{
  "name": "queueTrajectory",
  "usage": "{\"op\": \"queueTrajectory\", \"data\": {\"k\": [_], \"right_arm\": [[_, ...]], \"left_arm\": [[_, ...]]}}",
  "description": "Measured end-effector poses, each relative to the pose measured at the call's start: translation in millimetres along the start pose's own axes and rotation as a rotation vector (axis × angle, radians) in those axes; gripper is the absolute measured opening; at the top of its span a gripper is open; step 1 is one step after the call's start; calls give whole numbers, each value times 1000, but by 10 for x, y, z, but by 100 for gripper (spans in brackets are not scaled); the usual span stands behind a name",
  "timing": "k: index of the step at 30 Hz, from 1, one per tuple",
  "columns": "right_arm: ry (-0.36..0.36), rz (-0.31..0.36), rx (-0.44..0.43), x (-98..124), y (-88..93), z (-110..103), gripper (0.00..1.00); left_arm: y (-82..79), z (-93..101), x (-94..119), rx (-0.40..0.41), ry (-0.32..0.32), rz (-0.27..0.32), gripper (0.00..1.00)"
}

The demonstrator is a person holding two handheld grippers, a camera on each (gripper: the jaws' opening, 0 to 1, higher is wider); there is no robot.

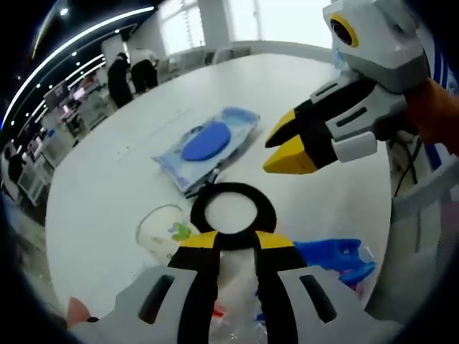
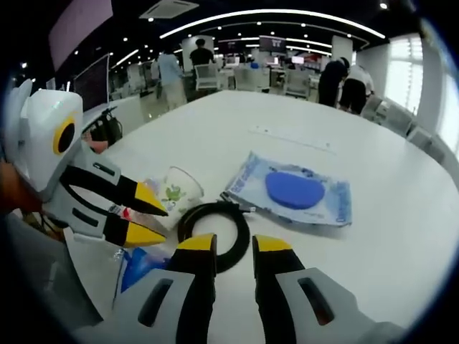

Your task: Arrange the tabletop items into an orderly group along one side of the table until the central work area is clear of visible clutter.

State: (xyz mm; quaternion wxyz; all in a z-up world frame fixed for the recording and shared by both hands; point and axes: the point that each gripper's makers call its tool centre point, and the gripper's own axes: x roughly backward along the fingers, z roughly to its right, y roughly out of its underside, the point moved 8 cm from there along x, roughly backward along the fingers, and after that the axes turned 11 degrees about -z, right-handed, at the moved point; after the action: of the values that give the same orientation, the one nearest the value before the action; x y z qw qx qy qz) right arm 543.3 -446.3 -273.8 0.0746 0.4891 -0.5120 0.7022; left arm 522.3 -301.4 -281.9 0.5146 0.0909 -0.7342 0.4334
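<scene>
Beside the black ring (image 2: 215,233), a plastic cup (image 2: 177,190).

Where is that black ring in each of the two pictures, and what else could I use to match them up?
Left gripper view: the black ring lies low in the middle, right at the tips of the left claw.
Right gripper view: the black ring lies low and left of middle, just ahead of the right claw.
Shared landmark: the blue packet with the round blue disc, lying just beyond the ring in both.
</scene>
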Motion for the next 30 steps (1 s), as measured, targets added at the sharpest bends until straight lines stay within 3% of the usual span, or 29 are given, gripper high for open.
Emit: {"op": "queueTrajectory", "data": {"k": [30], "right_arm": [[-39,-74,-28,-386,100,82,20]], "left_arm": [[-180,-269,-385,31,-1,-11,19]]}}
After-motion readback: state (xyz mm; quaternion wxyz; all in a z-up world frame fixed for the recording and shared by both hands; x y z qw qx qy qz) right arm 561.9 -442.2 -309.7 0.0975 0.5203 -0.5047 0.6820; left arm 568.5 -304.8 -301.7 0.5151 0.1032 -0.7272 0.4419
